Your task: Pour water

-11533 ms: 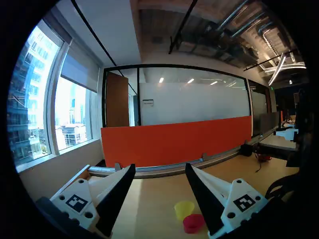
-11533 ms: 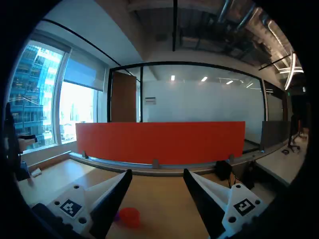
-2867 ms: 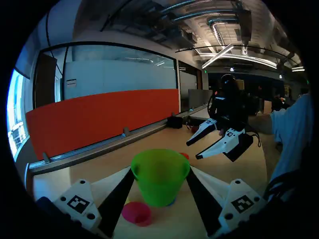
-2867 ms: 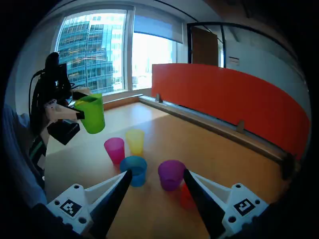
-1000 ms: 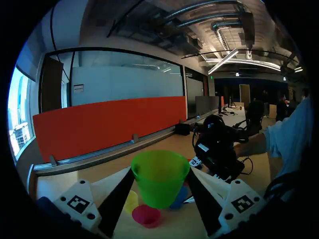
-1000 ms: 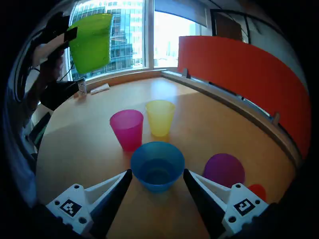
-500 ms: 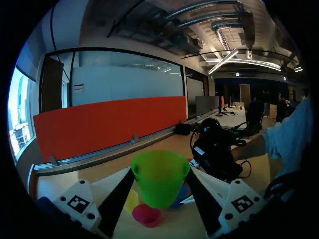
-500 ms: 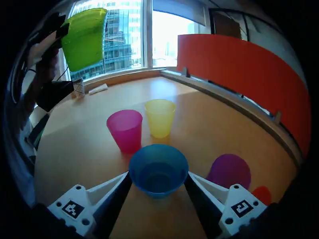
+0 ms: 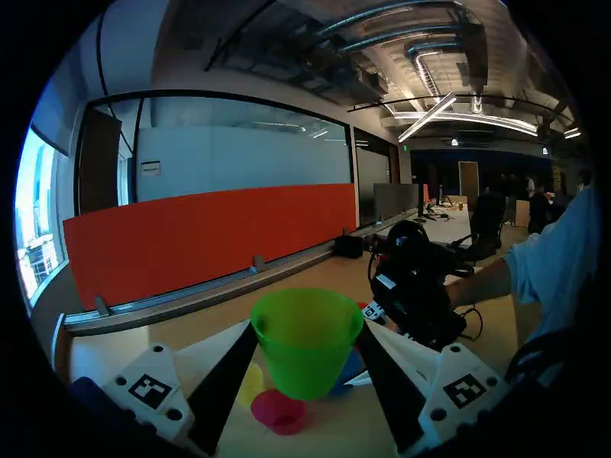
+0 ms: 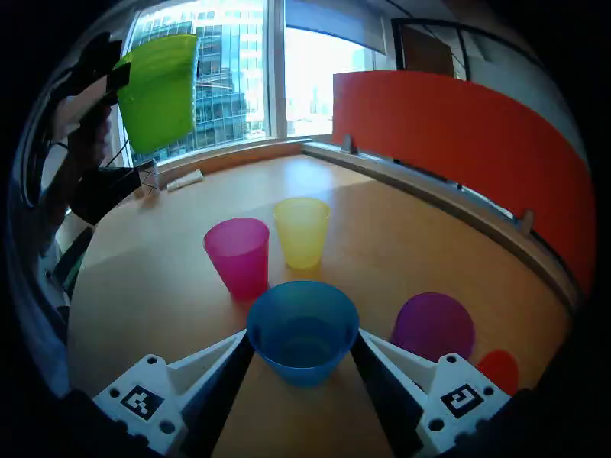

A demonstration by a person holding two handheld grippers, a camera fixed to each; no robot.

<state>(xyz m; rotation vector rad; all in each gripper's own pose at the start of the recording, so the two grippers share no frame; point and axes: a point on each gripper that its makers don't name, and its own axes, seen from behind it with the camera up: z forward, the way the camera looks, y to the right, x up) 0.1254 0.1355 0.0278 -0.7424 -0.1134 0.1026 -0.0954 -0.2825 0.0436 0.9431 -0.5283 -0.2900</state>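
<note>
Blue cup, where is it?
Right gripper view, low centre: the blue cup sits between the right gripper's fingers, nearer than the pink cup and yellow cup.

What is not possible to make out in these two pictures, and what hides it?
1. Right gripper view: whether the right gripper presses on the blue cup; the cup's rim covers the fingertips.
2. Left gripper view: any water in the green cup; its near wall hides the bottom.
3. Right gripper view: the red cup; that gripper hides its lower part.
4. Left gripper view: the yellow cup, mostly behind the green cup.
</note>
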